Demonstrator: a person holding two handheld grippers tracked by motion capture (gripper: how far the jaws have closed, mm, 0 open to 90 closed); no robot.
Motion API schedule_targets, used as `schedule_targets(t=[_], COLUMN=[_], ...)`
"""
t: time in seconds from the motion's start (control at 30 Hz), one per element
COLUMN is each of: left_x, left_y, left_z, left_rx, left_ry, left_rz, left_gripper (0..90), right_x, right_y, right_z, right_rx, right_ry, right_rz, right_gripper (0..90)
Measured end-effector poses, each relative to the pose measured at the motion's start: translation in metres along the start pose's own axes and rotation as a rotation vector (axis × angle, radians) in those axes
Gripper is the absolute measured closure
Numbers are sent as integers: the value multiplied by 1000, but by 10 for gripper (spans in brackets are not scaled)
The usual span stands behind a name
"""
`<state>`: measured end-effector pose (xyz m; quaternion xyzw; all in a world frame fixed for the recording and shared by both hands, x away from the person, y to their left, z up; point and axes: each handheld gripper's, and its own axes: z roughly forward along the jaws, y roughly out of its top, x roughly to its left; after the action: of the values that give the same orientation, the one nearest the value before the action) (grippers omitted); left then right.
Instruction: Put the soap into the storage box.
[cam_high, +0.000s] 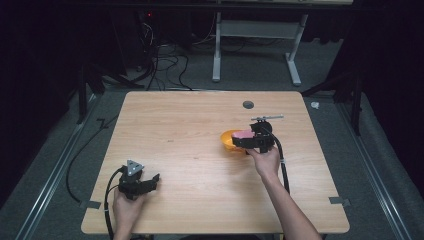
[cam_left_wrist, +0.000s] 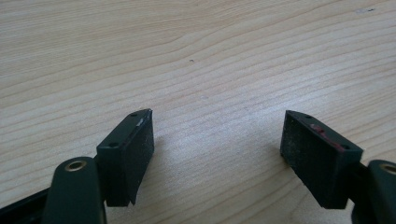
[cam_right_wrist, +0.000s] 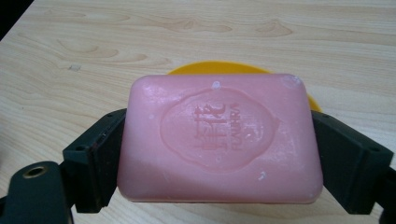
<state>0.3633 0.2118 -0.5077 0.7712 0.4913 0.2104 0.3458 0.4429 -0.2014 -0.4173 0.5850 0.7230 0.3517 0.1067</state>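
We are holding the pink soap (cam_right_wrist: 219, 140) crosswise in the clamped right gripper (cam_high: 248, 138), directly above the orange dish (cam_high: 229, 142); left gripper (cam_left_wrist: 217, 154) is resting jaws apart.

The high view looks forward and down over the whole tabletop (cam_high: 200, 165). The left gripper view skims bare wood close up. The right gripper view sits tight on the pink soap (cam_right_wrist: 219, 137), also seen from above.

I read this as a lab recording bay: dark curtained surround, grey carpet (cam_high: 45, 165), loose cables (cam_high: 165, 65), a metal stand frame (cam_high: 255, 40), one wooden surface (cam_high: 200, 165)
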Motion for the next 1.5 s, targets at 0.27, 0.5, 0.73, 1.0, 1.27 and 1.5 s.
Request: schedule_targets(t=[0.27,0.5,0.73,1.0,1.27,1.5], left_x=[0,0,0,0,0,0], left_y=[0,0,0,0,0,0], left_z=[0,0,0,0,0,0], left_rx=[0,0,0,0,0,0], left_ry=[0,0,0,0,0,0], left_rz=[0,0,0,0,0,0], left_gripper=[262,262,262,262,262,262], right_x=[5,5,6,6,7,6], right_y=[8,11,14,13,12,11], right_z=[15,24,30,36,39,43], right_rx=[16,27,36,48,51,64], right_ry=[-11,-37,-64,-91,-103,-114], right_rz=[10,30,44,58,62,64], right_gripper=[135,135,134,134,133,133])
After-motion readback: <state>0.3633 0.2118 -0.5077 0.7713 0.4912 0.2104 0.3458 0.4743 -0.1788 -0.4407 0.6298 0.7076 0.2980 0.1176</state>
